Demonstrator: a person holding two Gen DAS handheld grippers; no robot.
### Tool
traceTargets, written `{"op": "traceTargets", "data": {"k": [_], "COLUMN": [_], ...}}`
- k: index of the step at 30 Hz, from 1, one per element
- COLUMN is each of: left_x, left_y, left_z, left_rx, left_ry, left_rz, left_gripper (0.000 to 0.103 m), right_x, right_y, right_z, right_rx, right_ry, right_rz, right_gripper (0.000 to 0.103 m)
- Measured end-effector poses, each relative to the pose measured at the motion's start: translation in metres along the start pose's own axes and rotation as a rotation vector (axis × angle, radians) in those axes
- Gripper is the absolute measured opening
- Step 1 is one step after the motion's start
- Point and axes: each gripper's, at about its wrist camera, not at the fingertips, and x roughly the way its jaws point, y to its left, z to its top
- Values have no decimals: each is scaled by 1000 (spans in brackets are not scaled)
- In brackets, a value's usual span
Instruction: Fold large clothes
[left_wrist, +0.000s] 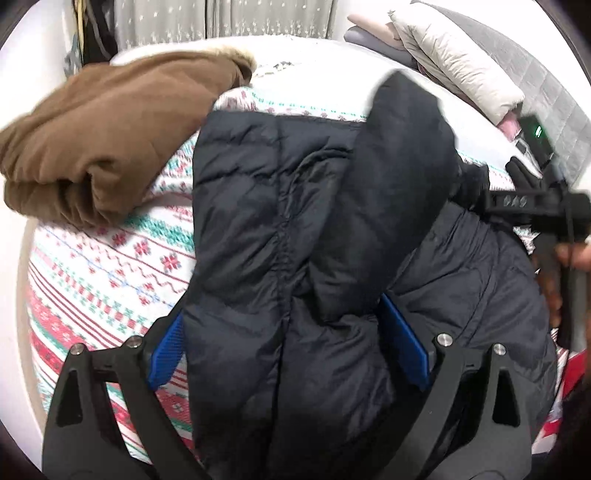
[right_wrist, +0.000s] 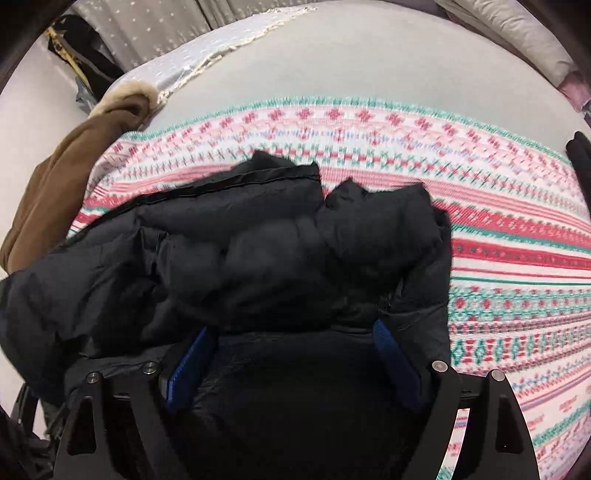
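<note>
A dark navy puffer jacket (left_wrist: 280, 229) lies on a bed with a red, green and white patterned blanket (left_wrist: 92, 266). My left gripper (left_wrist: 288, 347) is open, its blue pads on either side of the jacket's near edge, with fabric bulging between them. One sleeve (left_wrist: 402, 155) is lifted across the jacket. In the right wrist view the jacket (right_wrist: 258, 251) is bunched up in front of my right gripper (right_wrist: 291, 358), which is open with dark fabric between its blue pads. The right gripper also shows at the right edge of the left wrist view (left_wrist: 532, 206).
A folded brown coat (left_wrist: 103, 140) with a fur trim lies at the left of the bed. Folded beige and grey bedding (left_wrist: 454, 66) is stacked at the far right. Grey curtains (left_wrist: 221, 18) hang behind the bed. The blanket spreads bare to the right (right_wrist: 498, 221).
</note>
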Motion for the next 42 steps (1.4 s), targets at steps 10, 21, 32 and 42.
{"op": "traceTargets", "data": {"k": [10,21,32,42], "left_x": [-2,2,-3,-3], "left_y": [3,24,29,44], "left_z": [2,-4,15,28], "left_rx": [-1,-51,-32,-61], "left_ry": [-14,7,43,28], "left_rz": [-13,-30,-67,-52], "left_gripper": [96,96,95,95], "right_x": [-70,28,15,-89], "right_y": [106,133,132,72], "right_z": [-10,9,-14,-108], "right_rx": [-282,-327,-316,-233], "right_ry": [-97,106,-2,-70], "right_rz": [186,85,20,109], "right_gripper": [10,5,8,53]}}
